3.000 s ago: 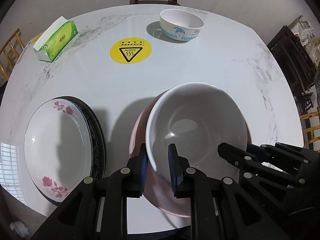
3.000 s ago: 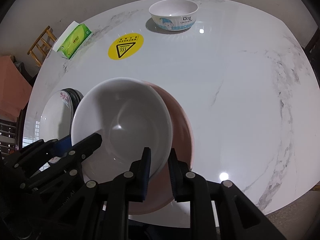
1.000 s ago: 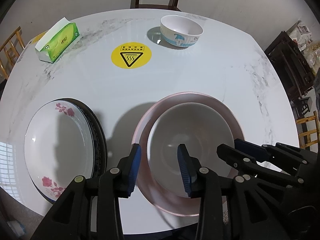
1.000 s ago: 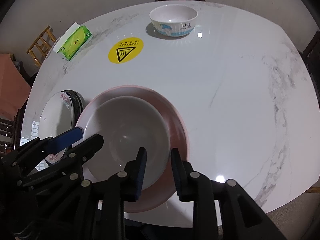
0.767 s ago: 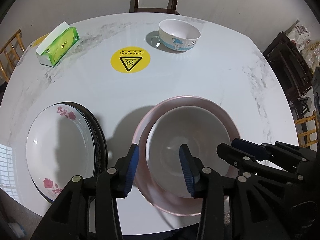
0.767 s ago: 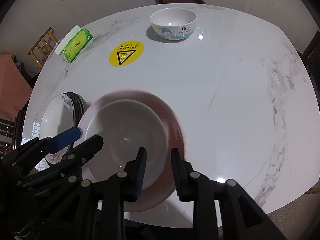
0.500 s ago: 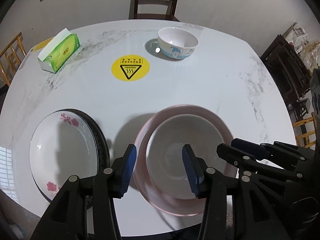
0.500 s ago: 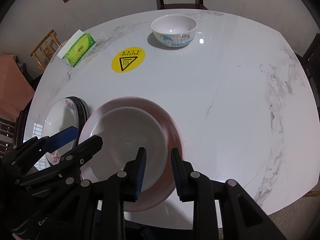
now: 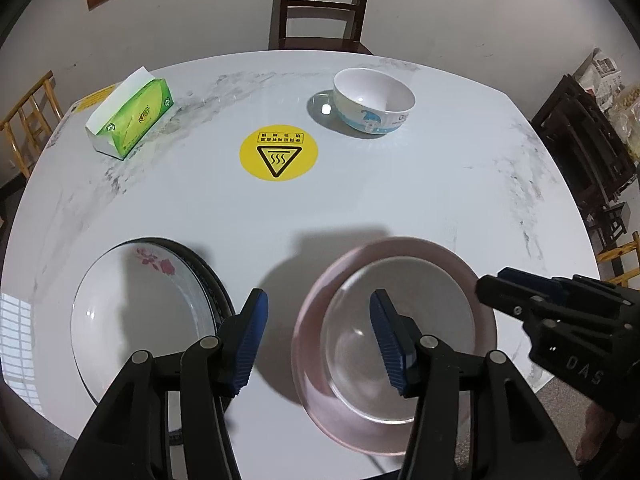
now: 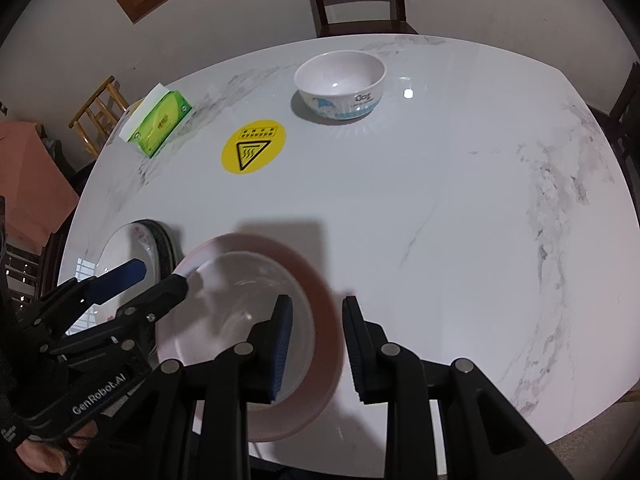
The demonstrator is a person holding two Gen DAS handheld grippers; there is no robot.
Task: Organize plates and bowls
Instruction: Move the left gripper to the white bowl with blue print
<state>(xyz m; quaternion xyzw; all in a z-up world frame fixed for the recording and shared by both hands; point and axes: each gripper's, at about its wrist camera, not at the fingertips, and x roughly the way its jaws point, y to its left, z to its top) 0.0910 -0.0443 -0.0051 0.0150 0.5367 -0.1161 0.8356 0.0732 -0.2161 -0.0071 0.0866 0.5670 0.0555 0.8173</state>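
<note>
A white bowl (image 9: pixel 404 344) sits inside a pink bowl (image 9: pixel 420 250) at the near edge of the marble table; both show in the right wrist view, the white bowl (image 10: pixel 240 300) within the pink bowl (image 10: pixel 320 296). My left gripper (image 9: pixel 316 332) is open and empty, raised above the pink bowl's left rim. My right gripper (image 10: pixel 316 340) is open and empty over its right rim. A floral plate (image 9: pixel 136 320) lies on a dark plate (image 9: pixel 218 284) at the near left. A small white bowl with blue print (image 9: pixel 374 100) stands at the far side.
A green tissue box (image 9: pixel 130 118) lies at the far left of the table (image 9: pixel 400 192). A yellow round hot-surface sticker (image 9: pixel 279 157) marks the middle. A wooden chair (image 9: pixel 320 4) stands behind the table; more chairs and dark furniture (image 9: pixel 584 140) stand at the sides.
Both grippers have let go of the white bowl, which now rests in the pink bowl. Both have opened wider and pulled up and back from the table.
</note>
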